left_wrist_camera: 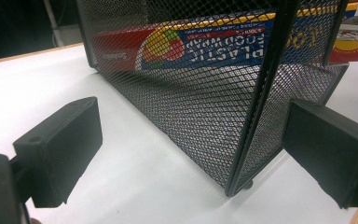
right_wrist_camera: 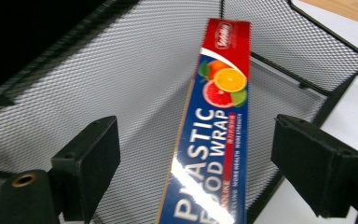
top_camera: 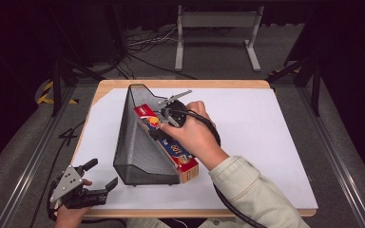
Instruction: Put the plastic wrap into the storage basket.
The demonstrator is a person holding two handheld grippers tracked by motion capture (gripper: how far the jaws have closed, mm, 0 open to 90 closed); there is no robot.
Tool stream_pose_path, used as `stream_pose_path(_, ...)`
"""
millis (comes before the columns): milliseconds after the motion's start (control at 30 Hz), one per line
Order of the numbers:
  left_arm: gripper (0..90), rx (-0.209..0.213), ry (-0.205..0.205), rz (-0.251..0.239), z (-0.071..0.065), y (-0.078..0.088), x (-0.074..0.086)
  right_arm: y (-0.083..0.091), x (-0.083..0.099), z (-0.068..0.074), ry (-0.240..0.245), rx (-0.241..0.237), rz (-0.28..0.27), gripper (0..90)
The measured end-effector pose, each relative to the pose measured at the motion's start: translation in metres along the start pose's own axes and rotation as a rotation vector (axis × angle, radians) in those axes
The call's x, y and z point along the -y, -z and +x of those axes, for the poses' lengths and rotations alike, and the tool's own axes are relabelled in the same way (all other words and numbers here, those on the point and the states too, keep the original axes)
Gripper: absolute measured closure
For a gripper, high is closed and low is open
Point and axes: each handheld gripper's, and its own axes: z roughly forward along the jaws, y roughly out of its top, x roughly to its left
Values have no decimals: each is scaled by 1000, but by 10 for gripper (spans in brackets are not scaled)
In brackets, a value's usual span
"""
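Note:
A black mesh basket (top_camera: 140, 142) stands on the white sheet, and a long red and blue plastic food wrap box (top_camera: 178, 154) leans inside it with its near end sticking out at the front. My right gripper (top_camera: 164, 116) hovers over the box's upper end. In the right gripper view this gripper (right_wrist_camera: 198, 149) is open, with the box (right_wrist_camera: 214, 140) between the pads and touching neither one. My left gripper (top_camera: 102, 173) rests at the table's near left corner, open and empty. Seen in the left gripper view, it (left_wrist_camera: 191, 140) faces the basket's corner (left_wrist_camera: 242, 140).
The white sheet (top_camera: 266, 133) covers a wooden table (top_camera: 180, 84). Bare sheet lies right of the basket. Behind the table, a grey metal stand (top_camera: 216, 28) and loose cables (top_camera: 147, 42) sit on the floor. Dark frame legs flank the table.

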Motion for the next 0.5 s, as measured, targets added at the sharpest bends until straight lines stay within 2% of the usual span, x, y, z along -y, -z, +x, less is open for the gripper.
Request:
stream_pose_path(33,60,0,0,2,0,0,0,4,1,0,14,-26,-8,163)
stream_pose_path(100,60,-1,2,2,0,-1,0,9,4,0,33,-44,-32,163)
stream_pose_path(233,60,1,0,8,0,-1,-1,27,9,1,97,-64,-143,163)
stream_pose_path(367,60,2,-3,8,1,-1,-1,40,14,-3,105,-109,-205,163)
stream_pose_path(500,60,1,-1,4,1,-1,-1,54,20,-7,137,-108,-235,163)
